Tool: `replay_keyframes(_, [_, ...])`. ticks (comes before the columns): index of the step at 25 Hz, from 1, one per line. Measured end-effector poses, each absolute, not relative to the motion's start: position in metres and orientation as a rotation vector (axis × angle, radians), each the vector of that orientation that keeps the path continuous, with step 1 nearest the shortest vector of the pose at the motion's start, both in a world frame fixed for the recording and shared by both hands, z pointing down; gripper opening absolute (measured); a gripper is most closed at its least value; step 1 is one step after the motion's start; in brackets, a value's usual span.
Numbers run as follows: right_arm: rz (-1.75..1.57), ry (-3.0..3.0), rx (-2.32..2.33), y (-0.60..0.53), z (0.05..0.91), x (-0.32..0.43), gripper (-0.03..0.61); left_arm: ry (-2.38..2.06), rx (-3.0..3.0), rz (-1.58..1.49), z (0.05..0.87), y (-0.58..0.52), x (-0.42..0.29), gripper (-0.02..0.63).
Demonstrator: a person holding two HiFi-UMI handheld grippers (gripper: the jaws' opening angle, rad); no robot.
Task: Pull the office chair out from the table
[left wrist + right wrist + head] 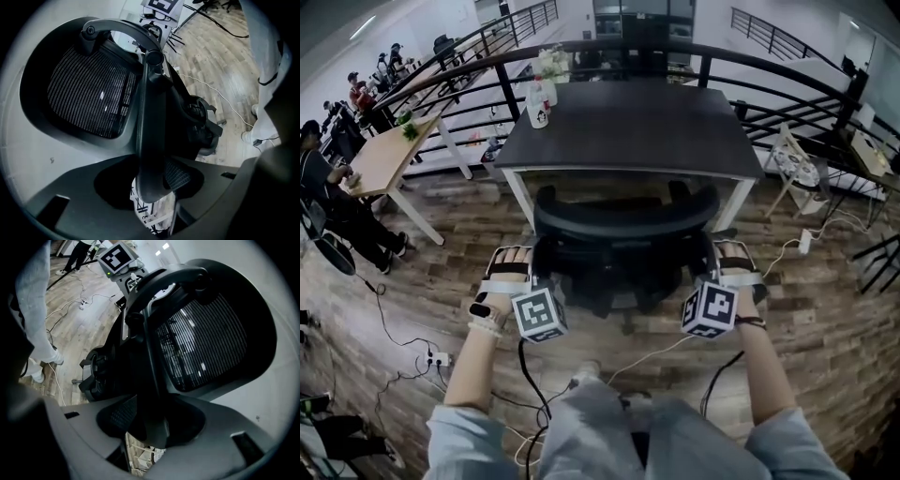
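The black office chair (623,217), with a mesh back, stands with its seat tucked under the dark table (628,127); its backrest faces me. My left gripper (541,255) is at the backrest's left edge, and my right gripper (713,255) is at the right edge. In the left gripper view the backrest's black rim (151,117) runs down between the jaws of the left gripper (152,187), which are shut on it. The right gripper view shows the same on the other side: the rim (152,366) sits in the shut jaws of the right gripper (154,427).
A white bottle (538,105) and a plant (551,64) stand at the table's far left corner. A railing (787,75) curves behind the table. A wooden desk (384,155) with seated people is at the left. Cables and a power strip (439,358) lie on the wood floor.
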State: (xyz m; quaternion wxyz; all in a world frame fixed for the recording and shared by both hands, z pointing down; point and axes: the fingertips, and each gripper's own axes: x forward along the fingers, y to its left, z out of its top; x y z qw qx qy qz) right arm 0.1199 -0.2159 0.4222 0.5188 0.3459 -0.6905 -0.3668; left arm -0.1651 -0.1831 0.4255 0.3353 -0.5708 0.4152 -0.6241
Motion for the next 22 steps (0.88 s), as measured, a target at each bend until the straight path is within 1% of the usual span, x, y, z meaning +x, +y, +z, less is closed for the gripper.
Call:
replay_keyframes(8, [-0.878,-1.668,0.836,-0.192,0.421,0.113,0.187,1.095,-1.492,-1.613,0.424,-0.161,-0.172,0.195])
replay_keyframes(22, [-0.913,-1.671,0.904,-0.193,0.417,0.110,0.194,1.193,-1.507,-1.584,0.423,-0.160,-0.174,0.206])
